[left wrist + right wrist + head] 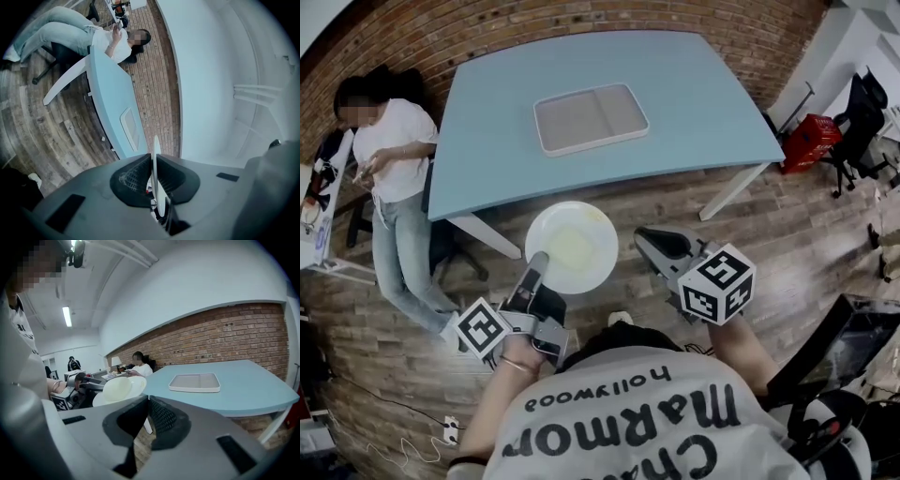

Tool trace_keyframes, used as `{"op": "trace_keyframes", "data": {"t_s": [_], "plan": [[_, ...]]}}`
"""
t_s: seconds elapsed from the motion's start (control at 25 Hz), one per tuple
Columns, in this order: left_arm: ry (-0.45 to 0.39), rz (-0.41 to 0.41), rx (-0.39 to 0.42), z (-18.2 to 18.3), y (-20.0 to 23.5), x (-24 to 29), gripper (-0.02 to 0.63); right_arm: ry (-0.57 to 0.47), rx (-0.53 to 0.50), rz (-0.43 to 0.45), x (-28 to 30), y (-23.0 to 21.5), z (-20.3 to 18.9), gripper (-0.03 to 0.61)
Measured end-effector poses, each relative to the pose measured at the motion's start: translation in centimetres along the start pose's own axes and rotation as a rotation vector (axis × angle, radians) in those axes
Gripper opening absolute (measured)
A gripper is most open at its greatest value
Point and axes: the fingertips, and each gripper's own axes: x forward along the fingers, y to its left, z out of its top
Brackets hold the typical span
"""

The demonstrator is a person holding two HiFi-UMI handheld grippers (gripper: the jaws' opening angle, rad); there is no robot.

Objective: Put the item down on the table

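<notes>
A white plate [572, 247] hangs level over the wooden floor, just short of the blue table's [694, 94] near edge. My left gripper [536, 264] is shut on its near-left rim. In the left gripper view the plate [156, 183] shows edge-on, pinched between the two jaws of the left gripper [153, 161]. My right gripper [643, 240] sits to the right of the plate, apart from it. Seen in the right gripper view, the right gripper [146, 400] has its jaws together with nothing between them, and the plate [119, 389] is off to its left.
A shallow grey tray [591, 118] lies mid-table, also seen as the tray [194, 382]. A person [394, 159] sits by the table's left end. A red crate [809, 141] and a black chair [858, 122] stand to the right. A brick wall runs behind the table.
</notes>
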Motion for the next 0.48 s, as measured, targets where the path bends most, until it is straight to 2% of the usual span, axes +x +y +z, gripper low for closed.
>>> {"op": "trace_keyframes", "data": {"t_s": [0.48], "plan": [[-0.04,0.02,-0.006,1.4,0.9,3.0,0.02,0.033,-0.008,0.064,3.1,-2.8,0.6,0.018]]}}
